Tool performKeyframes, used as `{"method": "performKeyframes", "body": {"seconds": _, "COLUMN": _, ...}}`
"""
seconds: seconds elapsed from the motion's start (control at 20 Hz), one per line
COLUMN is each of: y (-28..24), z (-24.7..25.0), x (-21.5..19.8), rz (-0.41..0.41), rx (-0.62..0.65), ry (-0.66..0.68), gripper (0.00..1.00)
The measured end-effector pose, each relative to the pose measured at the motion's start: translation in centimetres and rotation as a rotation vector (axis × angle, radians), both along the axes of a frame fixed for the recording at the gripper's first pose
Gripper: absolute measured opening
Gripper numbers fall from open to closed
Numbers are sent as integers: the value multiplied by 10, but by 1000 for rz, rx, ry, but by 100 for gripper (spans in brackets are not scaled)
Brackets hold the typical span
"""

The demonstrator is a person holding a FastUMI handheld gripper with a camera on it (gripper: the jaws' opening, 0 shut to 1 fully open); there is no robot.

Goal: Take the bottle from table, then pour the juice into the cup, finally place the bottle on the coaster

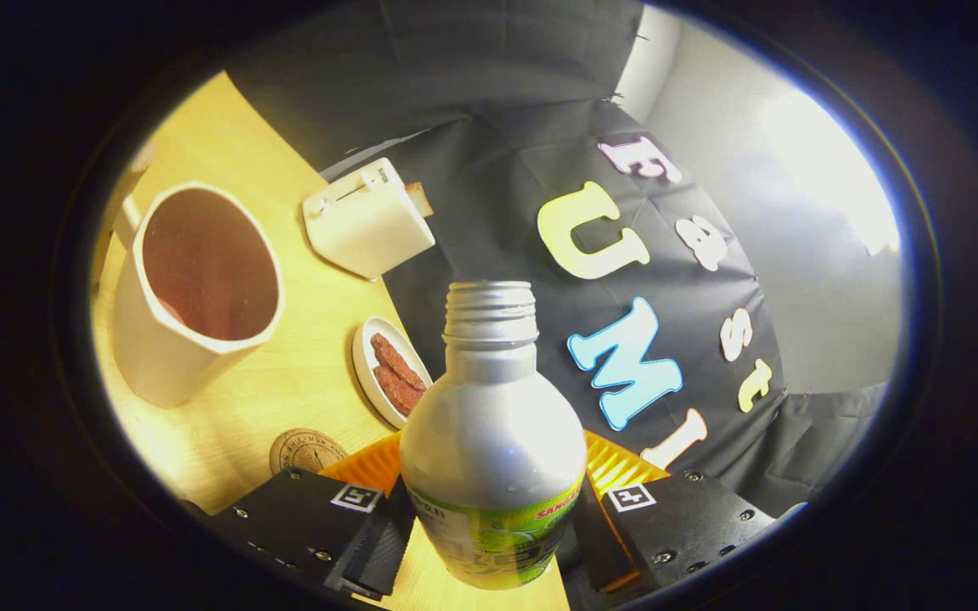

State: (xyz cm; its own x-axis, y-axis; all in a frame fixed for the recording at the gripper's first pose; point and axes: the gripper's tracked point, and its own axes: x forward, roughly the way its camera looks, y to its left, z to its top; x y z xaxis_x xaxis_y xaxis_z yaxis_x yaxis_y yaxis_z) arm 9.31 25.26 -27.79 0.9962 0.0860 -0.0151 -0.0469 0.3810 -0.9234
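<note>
Grip: the gripper (pixel 489 543) has its two fingers closed in on the lower body of the bottle (pixel 491 441), one on each side, so the bottle sits clamped between them
Bottle: cap off, threaded neck bare, body lined up with the fingers; the whole view leans, which suggests the bottle is being tipped toward the cup side
Cup: the cup (pixel 192 293), pale outside and reddish inside, stands on the wooden table (pixel 285 373) off to one side of the bottle and well ahead of the fingers, its mouth open and facing this way
Coaster: the round coaster (pixel 306 451) lies on the table just ahead of one finger, nearer than the cup
Nearby: a small dish (pixel 368 356) with two brownish pieces and a white toaster (pixel 366 221) sit beyond, between bottle and wall
Doing it well: I'd bring the neck right over the cup's mouth before tipping further, roll slowly, and keep the clamp firm so the smooth metal doesn't slide
</note>
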Motion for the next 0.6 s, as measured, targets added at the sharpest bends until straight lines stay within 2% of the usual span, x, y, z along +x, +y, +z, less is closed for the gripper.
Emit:
{"method": "performKeyframes", "body": {"seconds": 0.25, "y": 6, "z": -3, "x": 2, "rz": 14, "rx": -94, "ry": -6, "gripper": 81}}
{"method": "performKeyframes", "body": {"seconds": 0.6, "y": 23, "z": 4, "x": -8, "rz": 85, "rx": -244, "ry": -63, "gripper": 81}}
